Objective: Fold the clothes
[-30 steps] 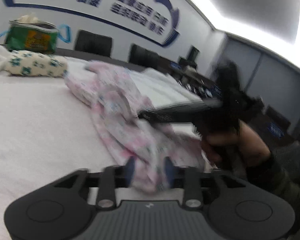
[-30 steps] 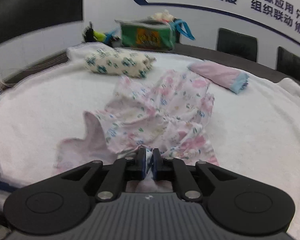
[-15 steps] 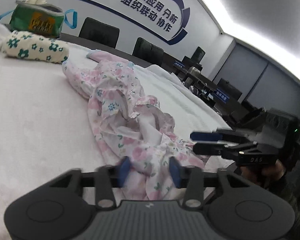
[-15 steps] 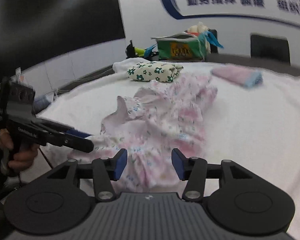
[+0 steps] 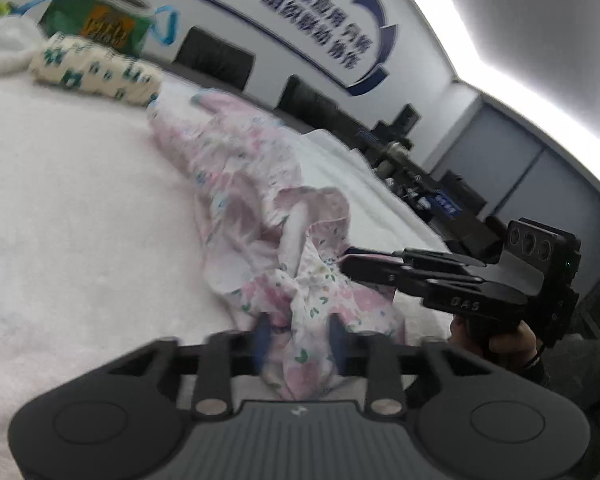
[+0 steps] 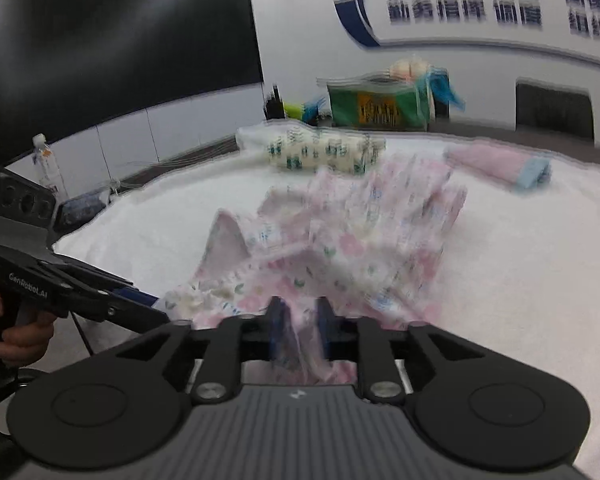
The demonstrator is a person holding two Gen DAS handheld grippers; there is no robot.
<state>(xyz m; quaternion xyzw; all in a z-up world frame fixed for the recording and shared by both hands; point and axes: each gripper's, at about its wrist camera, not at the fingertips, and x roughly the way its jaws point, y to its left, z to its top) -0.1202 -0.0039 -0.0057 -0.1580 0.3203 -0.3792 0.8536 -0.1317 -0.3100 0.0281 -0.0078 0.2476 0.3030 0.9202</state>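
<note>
Since the earlier frames, both grippers have been brought to the near edge of the crumpled pink floral cotton garment (image 6: 352,240), which lies in a loose heap on the white towelling-covered bench (image 6: 520,280), stretching away from the near edge toward the folded pieces at the back. The left gripper (image 5: 298,336) was nearly shut half a second ago; its jaws are now opening, with a bunch of the hem lying between the blue pads (image 5: 262,334), not pressed. The right gripper (image 6: 300,322) is closing, and a fold of the same hem hangs between its pads, which are apparently not yet pinching it.

The step in hand is judged to be a regrasp of the near hem so that the garment can be spread flat before folding. It would be done well if a single layer at each corner were taken rather than a bunched wad, and if the two grips were set well apart along the edge. The cloth should then be drawn taut and smoothed before any fold is made.

A rolled cream cloth with green print (image 6: 324,152) and a folded pink cloth with a blue edge (image 6: 496,162) lie beyond, and should be left undisturbed.
</note>
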